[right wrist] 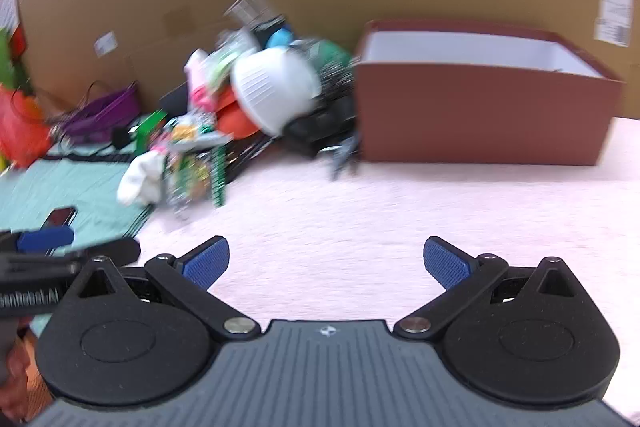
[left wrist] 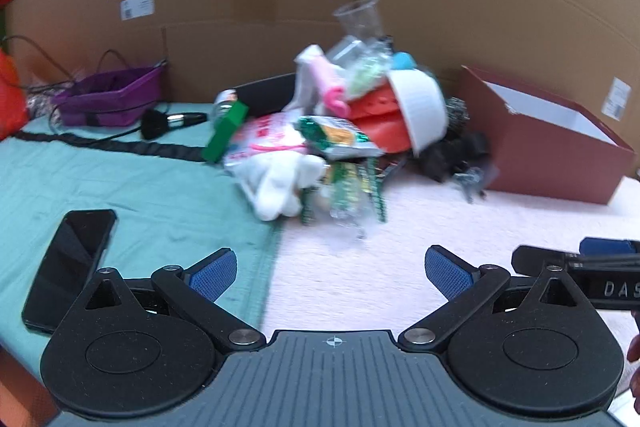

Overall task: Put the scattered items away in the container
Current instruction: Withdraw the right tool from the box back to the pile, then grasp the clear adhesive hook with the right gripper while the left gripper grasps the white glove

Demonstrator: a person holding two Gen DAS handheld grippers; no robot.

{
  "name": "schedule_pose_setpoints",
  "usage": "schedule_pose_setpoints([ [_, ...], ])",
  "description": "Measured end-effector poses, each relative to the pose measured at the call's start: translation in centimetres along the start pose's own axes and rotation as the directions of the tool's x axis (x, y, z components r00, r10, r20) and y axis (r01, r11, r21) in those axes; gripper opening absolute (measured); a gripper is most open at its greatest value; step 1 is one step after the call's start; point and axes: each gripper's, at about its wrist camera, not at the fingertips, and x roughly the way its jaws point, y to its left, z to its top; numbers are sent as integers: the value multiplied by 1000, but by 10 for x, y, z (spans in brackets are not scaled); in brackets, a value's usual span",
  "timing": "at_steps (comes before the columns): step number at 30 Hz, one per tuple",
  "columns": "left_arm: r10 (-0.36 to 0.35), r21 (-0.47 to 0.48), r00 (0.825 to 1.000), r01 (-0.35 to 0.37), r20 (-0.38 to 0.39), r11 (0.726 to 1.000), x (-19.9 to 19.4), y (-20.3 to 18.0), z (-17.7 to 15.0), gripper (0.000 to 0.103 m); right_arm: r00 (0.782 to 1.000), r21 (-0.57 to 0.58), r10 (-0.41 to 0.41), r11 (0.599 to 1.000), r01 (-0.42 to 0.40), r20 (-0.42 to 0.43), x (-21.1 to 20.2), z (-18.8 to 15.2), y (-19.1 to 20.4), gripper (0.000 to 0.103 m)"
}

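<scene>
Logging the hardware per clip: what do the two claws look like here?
Both look identical: the left claw and right claw have matte black linkage arms on round black discs, silver pivot pins, blue cross-hatched pads and a ribbed grey body with a small crosshair mark. White lettering runs along each claw's side, only partly legible.

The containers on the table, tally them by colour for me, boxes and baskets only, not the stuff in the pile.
Dark red: 1, the open box right of the pile, white inside.
Purple: 1, the basket at the far left on the green cloth.
Total: 2.
Both grippers, left and right, are open and hold nothing.
</scene>
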Motion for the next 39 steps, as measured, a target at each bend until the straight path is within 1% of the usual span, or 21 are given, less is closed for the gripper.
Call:
schedule_pose_setpoints([
  [3, -6, -26, 1000, 7, 10, 1000, 1, 19, 2, 103, 1000, -25, 9, 1000, -9, -11, 13, 0, 16, 103],
  [6, 0, -13, 1000, 0, 13, 1000, 9, 29, 6, 102, 999, -36, 33, 999, -34, -12, 22, -1, 27, 103],
  [9, 1, -8, 1000, -1, 0, 1000, 24, 40, 13, 94, 998, -56, 55, 997, -56, -17, 35, 0, 40, 103],
  [12, -23, -29, 999, 22, -26, 999, 38, 51, 18, 84, 996, -78, 84, 993, -85, -18, 48, 0, 54, 101],
  [14, -33, -40, 999, 32, -31, 999, 47, 56, 20, 79, 994, -93, 101, 990, -103, -28, 55, 1, 62, 96],
  [15, -39, -43, 999, 37, -38, 998, 51, 58, 21, 72, 993, -101, 110, 989, -113, -34, 59, 1, 66, 95],
  [16, -51, -45, 998, 49, -48, 998, 55, 60, 22, 61, 992, -105, 119, 987, -123, -40, 62, 1, 70, 92],
  [17, -63, -51, 996, 60, -59, 997, 60, 61, 23, 55, 991, -108, 128, 985, -132, -47, 65, 1, 72, 88],
  [18, -73, -57, 995, 69, -69, 996, 63, 62, 24, 43, 989, -110, 134, 984, -139, -55, 69, 2, 75, 85],
  [19, -80, -62, 994, 76, -74, 995, 66, 63, 24, 38, 988, -111, 139, 983, -145, -62, 72, 2, 77, 81],
  [20, -82, -63, 994, 78, -75, 995, 68, 64, 25, 38, 987, -112, 145, 982, -152, -71, 76, 1, 79, 76],
  [22, -80, -55, 995, 77, -66, 996, 70, 63, 26, 41, 985, -117, 151, 980, -160, -88, 82, 1, 83, 69],
  [25, -63, -39, 998, 62, -32, 997, 69, 62, 28, 51, 985, -136, 149, 978, -159, -84, 86, 0, 89, 65],
  [28, -77, -36, 996, 76, -38, 996, 73, 62, 33, 51, 982, -143, 167, 974, -178, -88, 90, 3, 92, 57],
  [29, -81, -38, 996, 79, -44, 996, 76, 63, 34, 50, 982, -149, 167, 973, -179, -87, 91, 4, 94, 54],
  [32, -82, -34, 995, 80, -56, 996, 82, 63, 35, 39, 981, -156, 173, 970, -185, -87, 94, 6, 98, 47],
  [33, -83, -34, 995, 81, -61, 996, 85, 63, 35, 29, 981, -159, 175, 969, -188, -88, 95, 7, 99, 46],
  [36, -83, -44, 994, 80, -75, 996, 90, 63, 35, 25, 979, -168, 180, 967, -193, -90, 97, 8, 101, 42],
  [37, -78, -45, 994, 75, -71, 996, 91, 63, 35, 28, 980, -170, 181, 966, -194, -88, 98, 9, 102, 39],
  [38, -72, -45, 995, 69, -64, 997, 91, 63, 35, 40, 980, -175, 181, 965, -194, -88, 97, 9, 102, 36],
  [39, -66, -43, 996, 64, -51, 997, 91, 63, 35, 43, 979, -179, 181, 964, -195, -89, 97, 9, 102, 35],
])
